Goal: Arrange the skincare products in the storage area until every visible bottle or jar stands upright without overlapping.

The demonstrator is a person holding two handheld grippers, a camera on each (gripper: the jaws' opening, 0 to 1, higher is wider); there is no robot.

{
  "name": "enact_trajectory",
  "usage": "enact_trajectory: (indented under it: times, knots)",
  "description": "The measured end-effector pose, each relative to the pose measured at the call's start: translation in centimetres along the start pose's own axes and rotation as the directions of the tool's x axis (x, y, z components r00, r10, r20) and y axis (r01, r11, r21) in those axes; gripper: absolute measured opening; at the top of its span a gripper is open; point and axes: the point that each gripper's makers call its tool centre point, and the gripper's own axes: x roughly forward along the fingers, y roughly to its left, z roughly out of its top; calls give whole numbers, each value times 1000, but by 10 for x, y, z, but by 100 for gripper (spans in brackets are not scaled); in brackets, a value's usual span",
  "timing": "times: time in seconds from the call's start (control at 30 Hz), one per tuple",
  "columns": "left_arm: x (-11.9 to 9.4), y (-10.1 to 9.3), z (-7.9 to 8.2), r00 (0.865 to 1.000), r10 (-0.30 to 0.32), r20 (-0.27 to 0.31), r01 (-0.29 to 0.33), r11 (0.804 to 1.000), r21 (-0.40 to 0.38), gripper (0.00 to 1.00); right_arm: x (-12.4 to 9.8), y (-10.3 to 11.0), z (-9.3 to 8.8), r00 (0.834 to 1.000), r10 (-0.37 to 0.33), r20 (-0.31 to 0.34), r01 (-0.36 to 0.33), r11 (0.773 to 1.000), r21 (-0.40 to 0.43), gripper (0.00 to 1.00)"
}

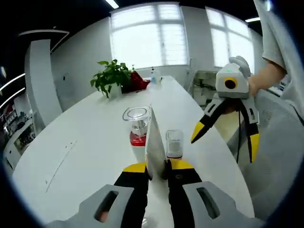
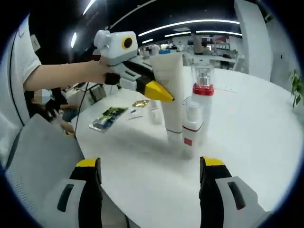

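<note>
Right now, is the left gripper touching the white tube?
Touching. In the left gripper view, the left gripper has its yellow-tipped jaws closed on both sides of the white tube.

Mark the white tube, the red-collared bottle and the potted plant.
tube [image 2: 172, 90], right gripper view, mid body.
bottle [image 2: 203, 90], right gripper view, red collar.
plant [image 1: 111, 76], left gripper view, leaves.
</note>
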Motion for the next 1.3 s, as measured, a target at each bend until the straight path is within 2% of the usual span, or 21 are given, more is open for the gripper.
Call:
enact_trajectory:
  times: [0.17, 0.6, 0.7, 0.77, 0.87, 1.07, 1.2, 1.3]
  knots:
    - [4, 16, -2, 1000, 2, 7, -2, 1000, -8, 15, 0, 0, -4, 1000, 1, -14, -1, 1000, 8, 87]
    - [5, 21, -8, 1000, -4, 7, 4, 1000, -31, 17, 1, 3, -5, 1000, 12, -26, -12, 1000, -1, 90]
    - [5, 20, -22, 997, 4, -71, -5, 1000, -9, 19, 1, 3, -4, 1000, 13, -24, -13, 1000, 1, 91]
    - [5, 20, -23, 998, 6, -68, -7, 1000, -14, 19, 2, 3, -5, 1000, 11, -26, -11, 1000, 1, 93]
    - [3, 20, -17, 999, 2, -40, -4, 997, -74, 22, 2, 3, -6, 999, 11, -32, -11, 1000, 0, 94]
    - [-6, 16, -19, 998, 30, -59, -37, 992, -123, 28, 3, 2, -5, 999, 9, -32, -9, 1000, -4, 96]
    - [-17, 15, -19, 998, 50, -44, -57, 983, -174, 28, 3, 2, -5, 999, 10, -34, -10, 1000, -5, 96]
    - [-29, 18, -22, 995, 88, -36, -94, 970, -224, 35, 4, 3, -5, 999, 12, -34, -12, 1000, -6, 97]
